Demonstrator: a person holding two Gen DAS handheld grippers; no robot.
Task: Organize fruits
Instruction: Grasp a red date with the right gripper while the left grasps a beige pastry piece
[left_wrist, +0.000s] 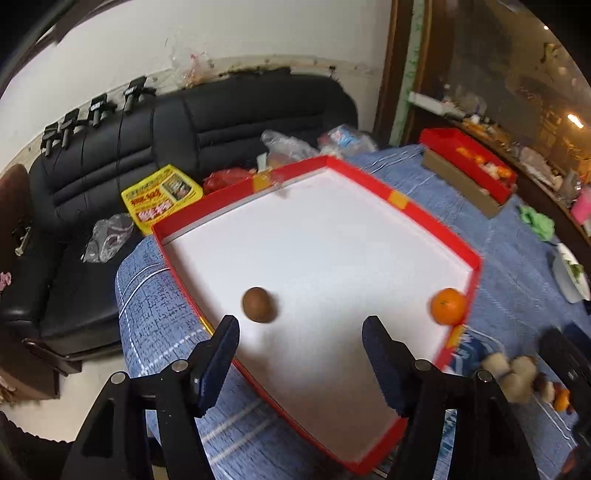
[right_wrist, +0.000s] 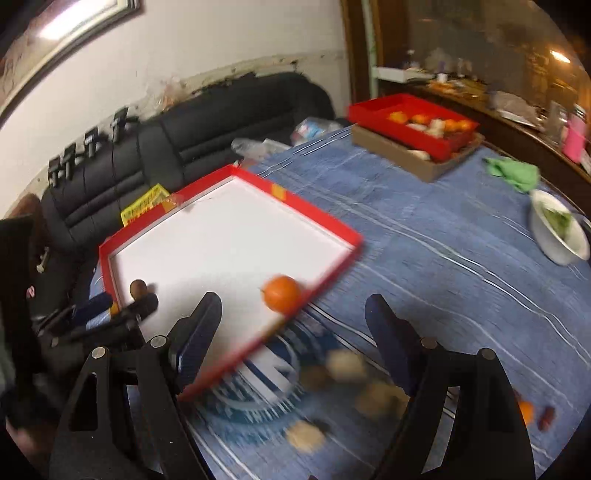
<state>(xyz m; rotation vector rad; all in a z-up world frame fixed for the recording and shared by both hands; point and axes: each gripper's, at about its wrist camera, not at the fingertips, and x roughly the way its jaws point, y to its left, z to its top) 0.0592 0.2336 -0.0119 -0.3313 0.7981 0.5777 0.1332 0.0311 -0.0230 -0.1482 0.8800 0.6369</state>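
Now, tray: red-walled tray (left_wrist: 424, 206) with a white floor, lying on the blue cloth (left_wrist: 498, 236).
Brown fruit: a small round brown fruit (left_wrist: 259, 305) on the tray floor near the left wall.
Mandarin: an orange mandarin (left_wrist: 447, 306) against the tray's right wall, at the near corner.
Loose pile: blurred pale and brown fruits (right_wrist: 345, 365) on the cloth just outside that wall, some over a blue-and-white plate (right_wrist: 269, 373).
Left gripper (left_wrist: 301, 332): jaws spread wide, nothing between them, hovering over the tray's near part.
Right gripper (right_wrist: 293, 310): jaws wide apart and empty, straddling the tray's right wall above the pile.
Key relation: from the right gripper the pile lies just ahead and below, between its fingers; the mandarin sits slightly left of centre, inside the wall.
Nearer hand: the right one for the pile, I judge; the left one for the brown fruit, which lies just beyond its left finger.
Likely step: fetching another fruit from the pile.
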